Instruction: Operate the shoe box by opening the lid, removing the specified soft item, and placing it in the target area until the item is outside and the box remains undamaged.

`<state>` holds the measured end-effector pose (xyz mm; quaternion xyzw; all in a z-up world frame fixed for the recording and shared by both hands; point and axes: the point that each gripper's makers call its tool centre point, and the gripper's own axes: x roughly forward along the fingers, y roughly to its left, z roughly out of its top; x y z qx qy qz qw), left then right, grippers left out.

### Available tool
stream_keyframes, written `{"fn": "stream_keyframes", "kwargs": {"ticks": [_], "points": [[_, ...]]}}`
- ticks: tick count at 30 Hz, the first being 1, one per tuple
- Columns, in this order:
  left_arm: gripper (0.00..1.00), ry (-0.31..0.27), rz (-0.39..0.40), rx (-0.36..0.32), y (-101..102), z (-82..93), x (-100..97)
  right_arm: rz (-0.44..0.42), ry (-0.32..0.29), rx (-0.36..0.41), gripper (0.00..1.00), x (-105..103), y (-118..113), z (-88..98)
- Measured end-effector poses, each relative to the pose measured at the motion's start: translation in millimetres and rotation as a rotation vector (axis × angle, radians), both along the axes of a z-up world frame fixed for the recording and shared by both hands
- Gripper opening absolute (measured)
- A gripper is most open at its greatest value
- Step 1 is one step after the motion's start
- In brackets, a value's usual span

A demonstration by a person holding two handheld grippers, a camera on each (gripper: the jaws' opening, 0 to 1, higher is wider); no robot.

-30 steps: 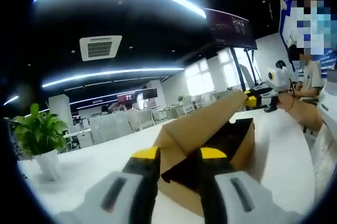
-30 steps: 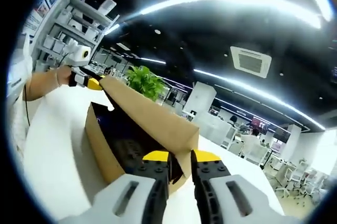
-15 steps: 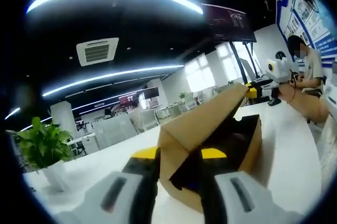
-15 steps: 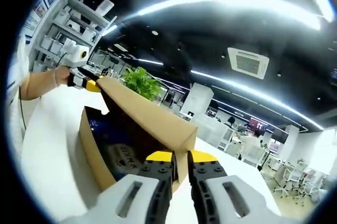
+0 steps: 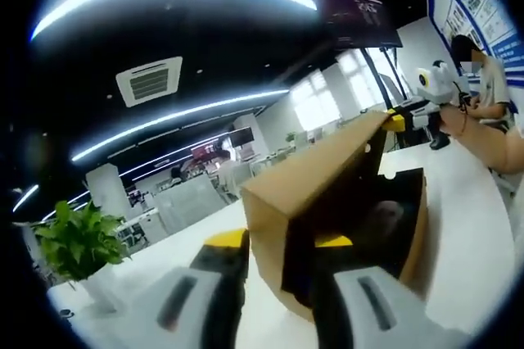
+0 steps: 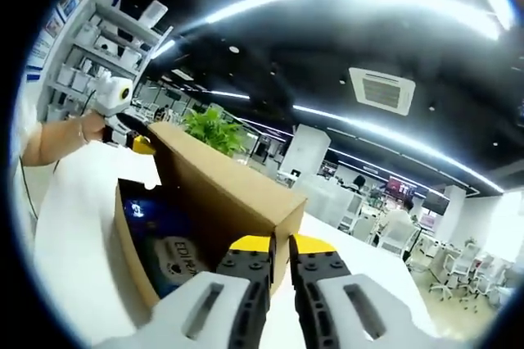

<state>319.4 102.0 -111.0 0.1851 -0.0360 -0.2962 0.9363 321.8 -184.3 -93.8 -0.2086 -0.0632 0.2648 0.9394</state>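
Note:
A brown cardboard shoe box stands on the white table with its lid swung up steeply. My left gripper is shut on the lid's near corner. The right gripper pinches the lid's far corner. In the right gripper view the lid rises as a slanted panel, and my right gripper is shut on its corner. The left gripper holds the other end there, with a hand behind it. Inside the box lies a dark blue item with a printed label.
The white table spreads around the box. A potted green plant stands on it to one side, seen again as the plant behind the lid. A seated person and wall shelves lie beyond.
Both grippers have raised the lid from a low slant to nearly upright. More of the box's dark inside and the blue labelled item now show.

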Motion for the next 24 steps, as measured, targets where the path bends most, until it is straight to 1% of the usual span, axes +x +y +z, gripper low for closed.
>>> {"fn": "stream_keyframes", "kwargs": {"ticks": [5, 11, 13, 16, 19, 24], "points": [[0.26, 0.028, 0.034, -0.018, 1.8, 3.0, 13.7, -0.005, 0.019, 0.012, 0.05, 7.0, 0.5, 4.8], [0.16, 0.019, 0.105, -0.005, 6.0, 8.6, 30.0, -0.014, 0.022, 0.01, 0.05, 17.1, 1.6, 10.7], [0.16, 0.038, 0.114, -0.027, 6.4, 10.6, 33.6, -0.019, 0.019, 0.006, 0.05, 20.4, 2.2, 12.5], [0.15, 0.05, 0.13, -0.033, 6.7, 12.3, 38.4, -0.027, 0.013, -0.004, 0.05, 24.4, 3.2, 14.0], [0.14, 0.05, 0.151, -0.023, 6.7, 13.5, 42.9, -0.033, 0.008, -0.007, 0.05, 30.4, 2.3, 16.3], [0.12, 0.057, 0.181, -0.003, 8.0, 16.5, 51.0, -0.03, 0.015, 0.033, 0.06, 42.7, 1.8, 21.2]]}}
